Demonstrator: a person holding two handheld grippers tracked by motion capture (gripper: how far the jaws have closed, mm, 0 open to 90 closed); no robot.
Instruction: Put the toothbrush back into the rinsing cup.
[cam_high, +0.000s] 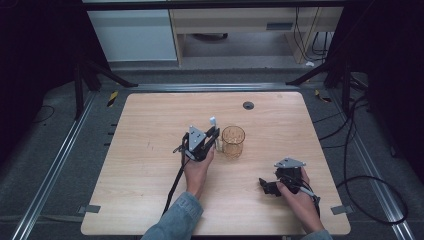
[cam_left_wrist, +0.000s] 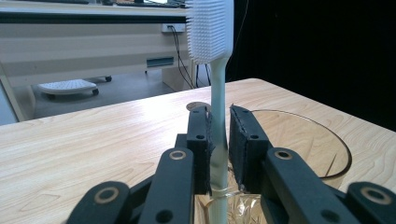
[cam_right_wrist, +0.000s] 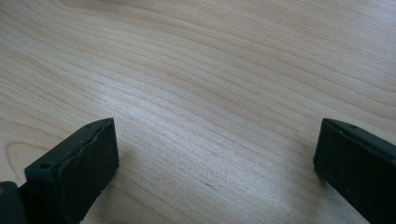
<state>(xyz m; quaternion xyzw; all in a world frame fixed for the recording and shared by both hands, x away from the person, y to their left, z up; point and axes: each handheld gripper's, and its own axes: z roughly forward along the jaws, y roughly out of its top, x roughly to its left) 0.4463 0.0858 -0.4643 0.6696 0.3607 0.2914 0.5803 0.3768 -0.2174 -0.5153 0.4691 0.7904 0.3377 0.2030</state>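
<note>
A pale green toothbrush (cam_left_wrist: 217, 84) stands upright with its white bristle head at the top, and my left gripper (cam_left_wrist: 218, 140) is shut on its handle. From above, the left gripper (cam_high: 214, 136) holds the toothbrush (cam_high: 213, 121) just left of a clear amber glass cup (cam_high: 233, 141) near the table's middle. The cup's rim (cam_left_wrist: 336, 140) curves right behind the jaws in the left gripper view. My right gripper (cam_high: 265, 186) rests low at the front right, jaws wide apart over bare wood (cam_right_wrist: 219, 140), nothing between them.
The wooden table (cam_high: 150, 165) has a dark round grommet (cam_high: 248, 105) near its far edge. Black cables trail from both grippers toward the front edge. Beyond the table are a pale cabinet (cam_high: 132, 35), desk frames and floor cables.
</note>
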